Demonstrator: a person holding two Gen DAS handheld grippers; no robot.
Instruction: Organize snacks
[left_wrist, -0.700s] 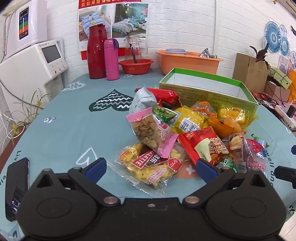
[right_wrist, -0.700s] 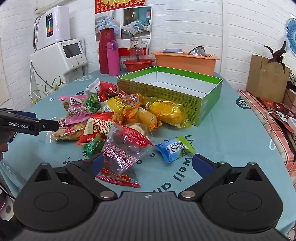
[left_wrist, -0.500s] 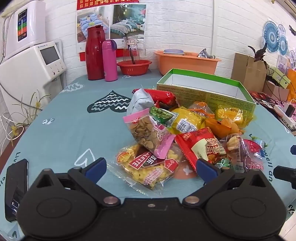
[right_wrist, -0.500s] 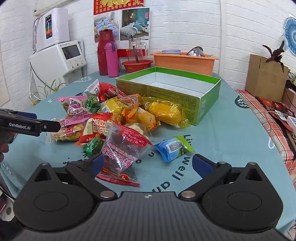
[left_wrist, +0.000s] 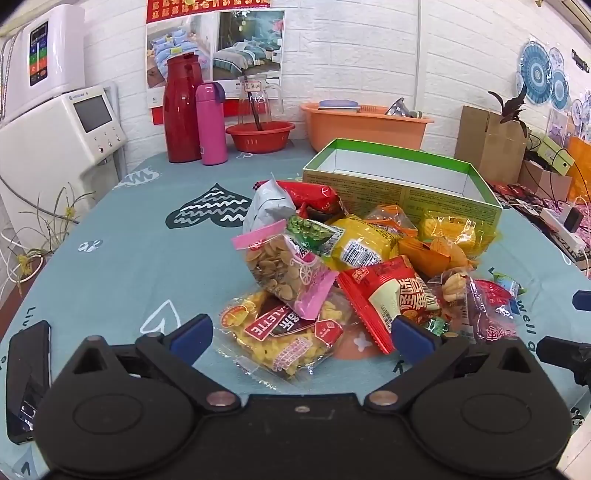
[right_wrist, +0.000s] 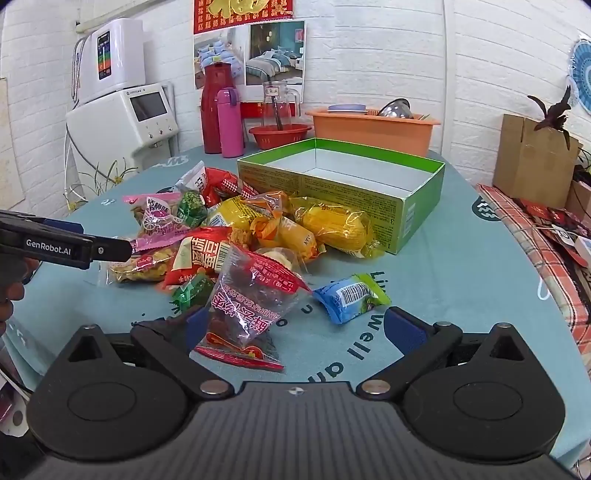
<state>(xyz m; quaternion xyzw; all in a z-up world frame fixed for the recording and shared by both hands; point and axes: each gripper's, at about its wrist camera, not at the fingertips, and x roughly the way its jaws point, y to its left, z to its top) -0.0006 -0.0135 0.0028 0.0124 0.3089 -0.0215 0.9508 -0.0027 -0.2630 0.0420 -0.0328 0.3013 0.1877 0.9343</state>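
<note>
On the teal tablecloth (left_wrist: 122, 258) we see the snack pile (left_wrist: 351, 266) heaped just in front of the green box (right_wrist: 343, 184). Our left gripper (left_wrist: 301, 334) and right gripper (right_wrist: 295, 325) both hover with jaws spread wide, holding nothing, over the pile's near edge.

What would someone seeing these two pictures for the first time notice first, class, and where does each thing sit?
First, the heap of bright snack packets in the middle of the teal tablecloth. Right behind it stands the empty green box, open at the top. In the foreground, both the left gripper and the right gripper are open, holding nothing; the red-and-clear plum packet lies just ahead of the right one.
</note>
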